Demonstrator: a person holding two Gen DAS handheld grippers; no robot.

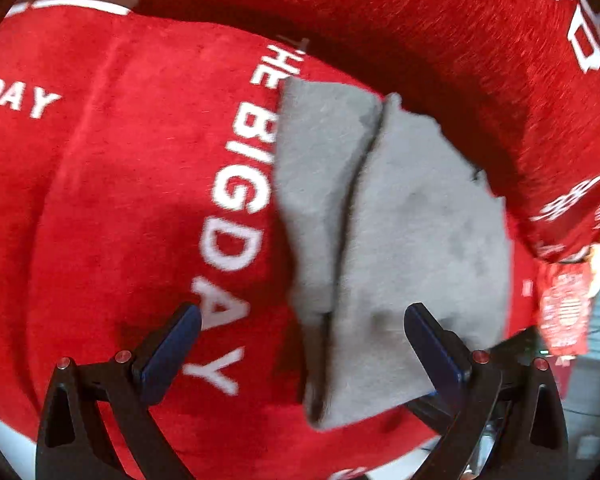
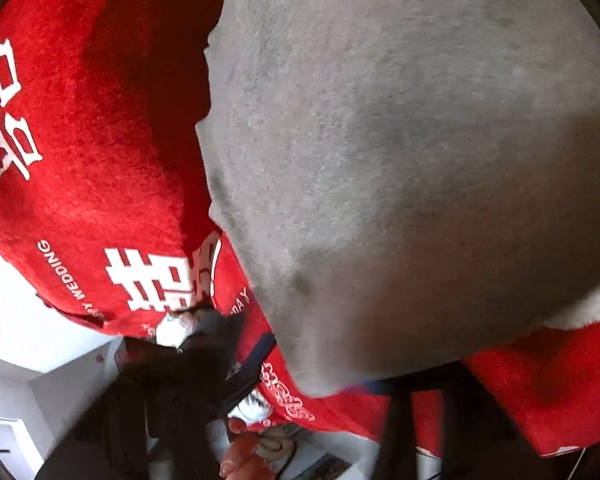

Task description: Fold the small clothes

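Red fleece cover (image 1: 112, 184) printed "THE BIG DAY" over the whole work surface; whether a desk lies under it, can't tell. White wall and room clutter past its near edge in the right wrist view. Grey garment (image 1: 400, 216) lying on the red cover, toward the edge where the cover drops off, one layer lapped over another along a dark seam. Left claw (image 1: 300, 344) wide, pads bare, hanging just above the grey garment's near end, nothing gripped. Right claw (image 2: 364, 384) mostly buried under grey cloth; reads as clamped on the grey garment at its edge. Step, by judgement: mid-fold, one edge pinched. Next move calls for carrying that edge across, left claw pinning or catching the opposite side.
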